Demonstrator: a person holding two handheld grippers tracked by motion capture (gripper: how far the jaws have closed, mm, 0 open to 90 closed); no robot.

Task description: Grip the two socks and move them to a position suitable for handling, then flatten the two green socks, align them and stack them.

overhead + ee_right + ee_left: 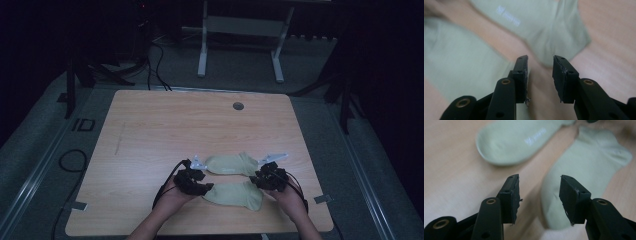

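We find two pale green socks lying flat side by side near the table's [150, 125] front edge: far sock [231, 164], near sock [235, 194]. Left gripper [204, 189] and right gripper [257, 181] flank the near sock, jaws apart and empty. We judge pairing not yet done.

Wooden table [150, 130] fills centre of frame, light grain, rounded corners. Small round grey grommet [238, 106] near table's far edge, right of centre. Grey carpeted floor [40, 150] around table. White metal frame legs [202, 55] at upper centre. Black cables [157, 65] on floor, upper left. Black cable loop [72, 161] at left, beside table. Background dark.
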